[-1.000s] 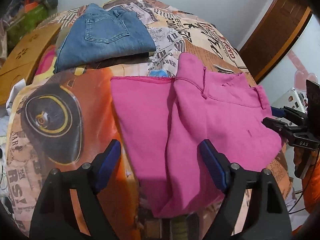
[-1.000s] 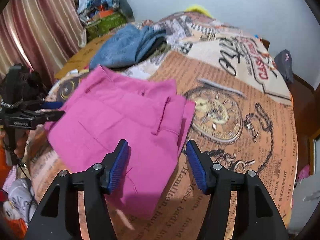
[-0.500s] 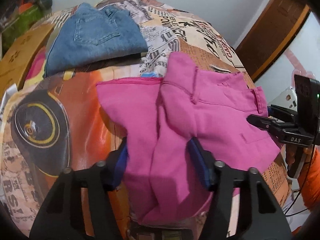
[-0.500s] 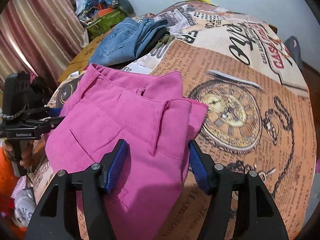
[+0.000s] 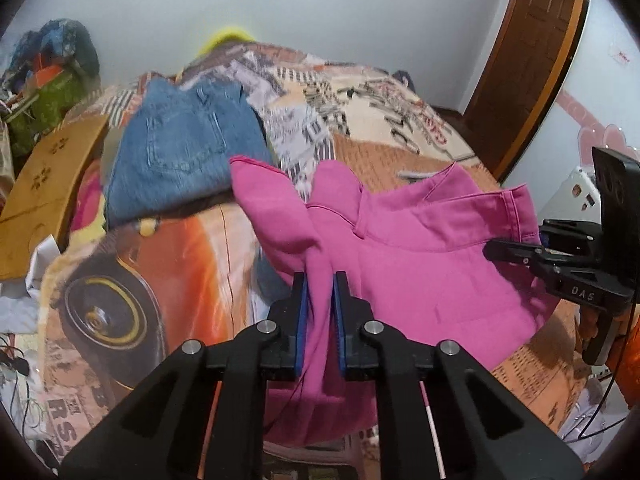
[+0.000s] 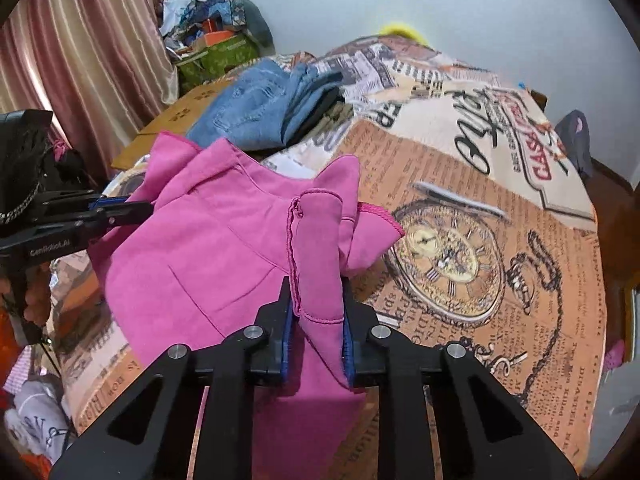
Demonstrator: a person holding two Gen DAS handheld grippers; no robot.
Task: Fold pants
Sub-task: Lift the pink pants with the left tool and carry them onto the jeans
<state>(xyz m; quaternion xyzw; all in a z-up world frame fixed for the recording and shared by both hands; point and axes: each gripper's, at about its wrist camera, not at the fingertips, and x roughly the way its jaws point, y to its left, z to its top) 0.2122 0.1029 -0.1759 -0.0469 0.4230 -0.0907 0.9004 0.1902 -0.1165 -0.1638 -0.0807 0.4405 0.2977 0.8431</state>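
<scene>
The pink pants (image 5: 416, 256) lie folded on a printed bedspread, their near edge lifted. My left gripper (image 5: 319, 280) is closing, and its blue pads press a bunched fold of the pink cloth. In the right wrist view the pink pants (image 6: 208, 248) rise toward my right gripper (image 6: 316, 288), also closing, pads clamped on a hemmed corner of the cloth. Each gripper shows in the other's view: the right gripper (image 5: 516, 250) at the pants' right edge, the left gripper (image 6: 120, 208) at their left edge.
Folded blue jeans (image 5: 180, 148) sit behind the pink pants on the bedspread (image 6: 480, 208). A wooden board (image 5: 48, 184) lies at the bed's left side. Piled clothes and a green bag (image 6: 216, 52) stand in the far corner by a curtain (image 6: 80, 40). A brown door (image 5: 532, 56) is at right.
Both grippers went from wide apart over the flat pants to clamped on the near edge. The left one has risen, pulling the cloth up into peaks.
</scene>
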